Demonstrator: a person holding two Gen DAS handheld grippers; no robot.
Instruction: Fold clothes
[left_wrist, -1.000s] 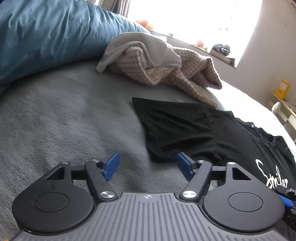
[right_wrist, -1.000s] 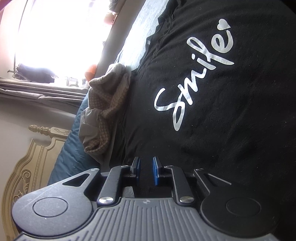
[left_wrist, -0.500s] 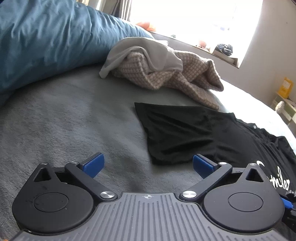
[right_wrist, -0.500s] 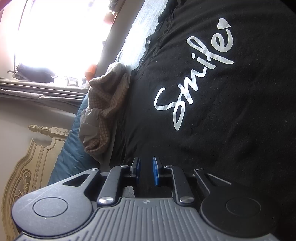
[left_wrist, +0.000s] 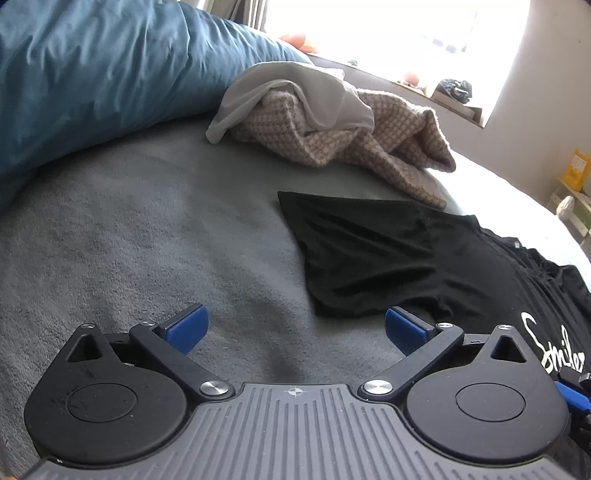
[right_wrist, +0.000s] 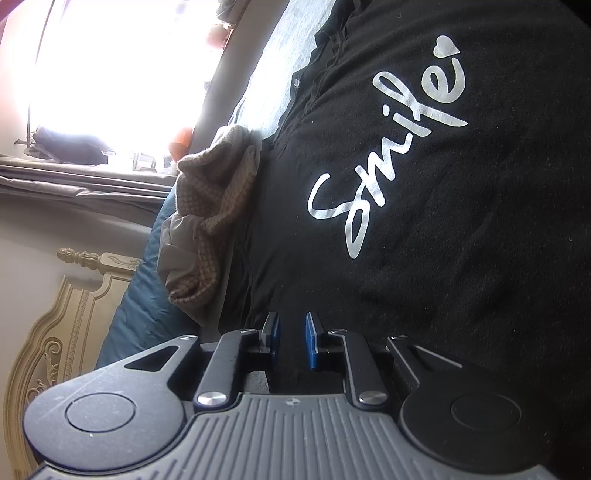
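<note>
A black T-shirt with white "Smile" lettering lies spread on the grey blanket; its sleeve points toward the middle of the bed. My left gripper hovers open and wide just short of the sleeve's near edge, with only blanket between its blue pads. In the right wrist view the T-shirt fills the frame. My right gripper has its pads nearly together with black cloth between them, at the shirt's edge.
A crumpled pile of a beige houndstooth garment and a grey one lies beyond the sleeve. A teal duvet bulks at the far left. A carved headboard and a bright window sill border the bed.
The left gripper's jaws have spread from partly open to fully wide. The right gripper and the T-shirt look the same.
</note>
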